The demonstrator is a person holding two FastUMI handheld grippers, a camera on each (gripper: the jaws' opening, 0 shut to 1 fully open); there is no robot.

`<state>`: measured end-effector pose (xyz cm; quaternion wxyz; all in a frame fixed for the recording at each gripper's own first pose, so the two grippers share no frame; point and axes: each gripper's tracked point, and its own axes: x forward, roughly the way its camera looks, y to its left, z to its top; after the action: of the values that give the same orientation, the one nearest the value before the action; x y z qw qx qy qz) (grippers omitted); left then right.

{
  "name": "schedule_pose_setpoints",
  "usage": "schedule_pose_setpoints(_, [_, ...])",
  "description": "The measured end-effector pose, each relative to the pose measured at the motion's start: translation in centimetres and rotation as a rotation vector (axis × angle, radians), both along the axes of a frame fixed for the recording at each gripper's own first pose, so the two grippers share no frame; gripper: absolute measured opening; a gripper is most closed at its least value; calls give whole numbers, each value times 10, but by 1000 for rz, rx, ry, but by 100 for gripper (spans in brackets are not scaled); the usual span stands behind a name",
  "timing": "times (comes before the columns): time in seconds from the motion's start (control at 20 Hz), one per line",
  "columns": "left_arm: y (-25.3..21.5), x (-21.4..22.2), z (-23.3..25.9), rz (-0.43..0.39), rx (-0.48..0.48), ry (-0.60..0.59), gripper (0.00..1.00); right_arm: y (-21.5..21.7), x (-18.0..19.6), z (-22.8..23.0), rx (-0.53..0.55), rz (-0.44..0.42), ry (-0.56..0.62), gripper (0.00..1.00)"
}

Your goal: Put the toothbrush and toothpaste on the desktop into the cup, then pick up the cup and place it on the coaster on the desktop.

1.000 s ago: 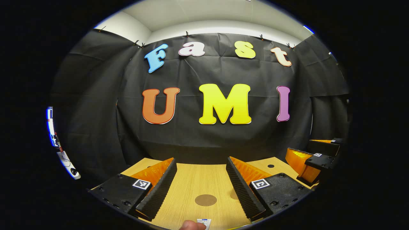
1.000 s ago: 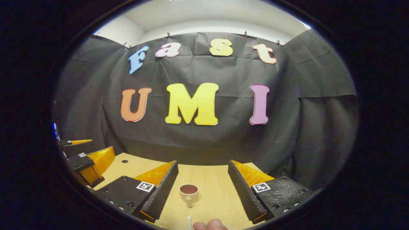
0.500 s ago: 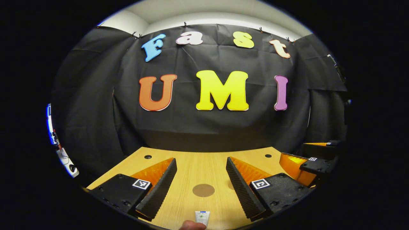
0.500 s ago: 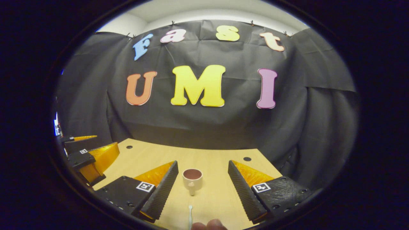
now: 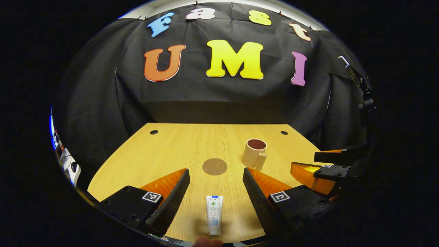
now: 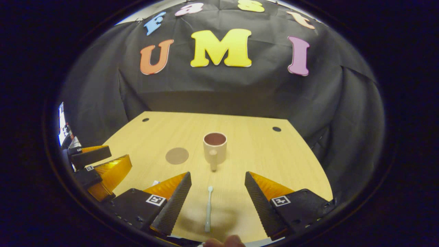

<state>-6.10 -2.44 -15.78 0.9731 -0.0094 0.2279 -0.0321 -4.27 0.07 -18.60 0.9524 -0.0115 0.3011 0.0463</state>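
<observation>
In the left gripper view, the left gripper [image 5: 216,192] is above the near part of the wooden table [image 5: 164,151], and its two fingers stand wide apart with nothing between them. On the table, in the gap between the fingers, the toothpaste [image 5: 214,214] lies flat with its length pointing away from the camera. Beyond it, near the middle of the table, the round brown coaster [image 5: 214,166] lies flat. To the right of the coaster, and apart from it, the cup [image 5: 254,153] stands upright with its handle turned toward the camera. At the right edge, the right gripper [image 5: 319,164] is also seen.

In the right gripper view, the left gripper [image 6: 99,161] is at the left edge and the coaster [image 6: 177,155] is left of the cup [image 6: 214,146]. The right gripper [image 6: 217,192] is open too, with its fingers well apart and empty. The toothbrush [image 6: 208,208] lies on the table between them, with its head pointing toward the cup. The cup is empty.
</observation>
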Motion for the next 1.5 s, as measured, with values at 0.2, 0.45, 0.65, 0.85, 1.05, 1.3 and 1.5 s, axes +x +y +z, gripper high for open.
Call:
schedule_pose_setpoints(0.2, [-3, -11, -17, 4, -18, 79, 99, 6, -6, -30, -26, 31, 112, 96])
schedule_pose_setpoints(0.45, [-1, -21, -49, 12, -24, 210, 99, 9, -3, -60, -45, 40, 219, 96])
schedule_pose_setpoints(0.65, [1, -23, -72, 8, -18, 292, 99, 10, 5, -79, -60, 41, 303, 96])
schedule_pose_setpoints(0.85, [0, -29, -95, 10, -39, 380, 99, 15, 12, -102, -57, 37, 382, 96])
schedule_pose_setpoints(1.05, [1, -31, -105, 16, -48, 418, 99, 19, 16, -119, -58, 20, 455, 96])
schedule_pose_setpoints(1.3, [1, -30, -112, 21, -65, 441, 99, 19, 14, -142, -38, -24, 538, 98])
schedule_pose_setpoints(1.5, [2, -27, -114, 24, -72, 449, 99, 18, 11, -150, -41, -51, 553, 84])
